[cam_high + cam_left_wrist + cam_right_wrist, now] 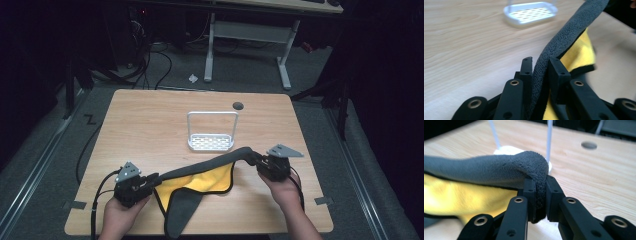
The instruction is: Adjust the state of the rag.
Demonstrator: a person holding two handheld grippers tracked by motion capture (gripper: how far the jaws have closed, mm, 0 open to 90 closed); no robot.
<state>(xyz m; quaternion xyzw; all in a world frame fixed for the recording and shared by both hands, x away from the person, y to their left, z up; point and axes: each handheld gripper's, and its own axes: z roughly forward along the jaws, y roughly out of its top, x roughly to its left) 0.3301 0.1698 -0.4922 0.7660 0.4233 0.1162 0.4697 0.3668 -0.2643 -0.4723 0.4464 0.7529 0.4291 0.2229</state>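
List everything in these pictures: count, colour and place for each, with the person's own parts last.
cloth: one, grey outside and yellow inside, held stretched between the two grippers above the near half of the table, its lower part hanging to the tabletop
rack: one, white, perforated base with a tall wire handle, middle of the table, behind the cloth
table: one, light wood, with a dark round hole near its far edge
desk frame: one, white, on the floor beyond the table
left gripper: one, black, near left, shut on the cloth's edge
right gripper: one, black, near right, shut on the cloth's other end
hands: two, near edge, one holding each gripper
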